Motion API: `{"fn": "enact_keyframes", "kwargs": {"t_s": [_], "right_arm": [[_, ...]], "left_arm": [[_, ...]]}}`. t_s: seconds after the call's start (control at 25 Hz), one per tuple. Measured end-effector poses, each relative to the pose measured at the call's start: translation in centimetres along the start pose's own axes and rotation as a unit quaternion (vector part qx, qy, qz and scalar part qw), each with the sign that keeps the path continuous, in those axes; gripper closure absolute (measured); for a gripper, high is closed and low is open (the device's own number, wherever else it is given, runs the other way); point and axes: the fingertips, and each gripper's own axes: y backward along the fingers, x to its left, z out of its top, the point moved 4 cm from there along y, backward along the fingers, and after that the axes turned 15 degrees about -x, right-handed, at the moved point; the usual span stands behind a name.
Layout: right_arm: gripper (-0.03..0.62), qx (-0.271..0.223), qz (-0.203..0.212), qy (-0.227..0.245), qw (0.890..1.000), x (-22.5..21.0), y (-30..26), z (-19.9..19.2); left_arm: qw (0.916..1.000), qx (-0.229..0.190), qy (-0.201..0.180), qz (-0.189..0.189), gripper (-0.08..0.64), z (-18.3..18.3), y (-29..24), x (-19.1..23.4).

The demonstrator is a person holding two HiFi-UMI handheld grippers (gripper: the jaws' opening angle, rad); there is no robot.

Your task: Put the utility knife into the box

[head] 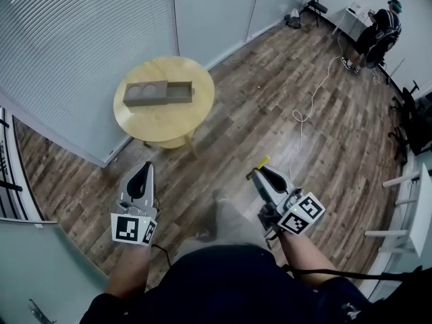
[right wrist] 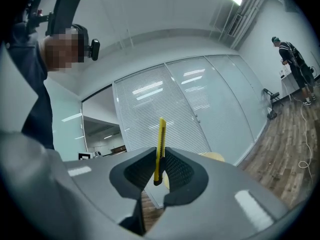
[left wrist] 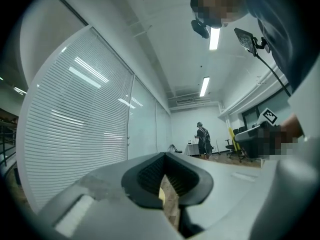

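Note:
In the head view a grey-brown box (head: 158, 93) with two round recesses and a slid-out tray lies on a small round wooden table (head: 169, 123), far ahead to the left. My right gripper (head: 262, 173) is shut on a yellow utility knife (head: 259, 164), held above the wooden floor well short of the table. In the right gripper view the utility knife (right wrist: 161, 139) stands upright, pinched between the dark pads of the right gripper (right wrist: 159, 170). My left gripper (head: 143, 171) hangs lower left, shut and empty. The left gripper (left wrist: 167, 180) shows nothing between its pads in its own view.
A blind-covered glass wall (head: 88, 39) runs behind the table. A white cable (head: 304, 113) trails over the wooden floor. A person (head: 381, 32) stands at a white desk far back right, near a black chair (head: 316, 5). White furniture (head: 412, 208) lines the right edge.

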Motion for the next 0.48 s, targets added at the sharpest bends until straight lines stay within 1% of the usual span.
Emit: {"fn": "enact_keyframes", "kwargs": {"t_s": [0.2, 0.28, 0.48], "right_arm": [[0.532, -0.011, 0.020, -0.005, 1.000, -3.6, -4.1, 0.6], [0.532, -0.009, 0.034, -0.016, 0.999, -5.1, -6.2, 0.7], [0.532, -0.002, 0.078, -0.023, 0.997, -9.8, -11.4, 1.7]], "left_arm": [[0.9996, -0.007, 0.013, 0.025, 0.557, -0.3, -3.3, 1.6], [0.9993, -0.004, 0.003, 0.037, 0.557, -0.3, -4.7, 2.6], [0.9978, -0.008, -0.037, 0.055, 0.557, 0.1, -9.6, 4.0]]}}
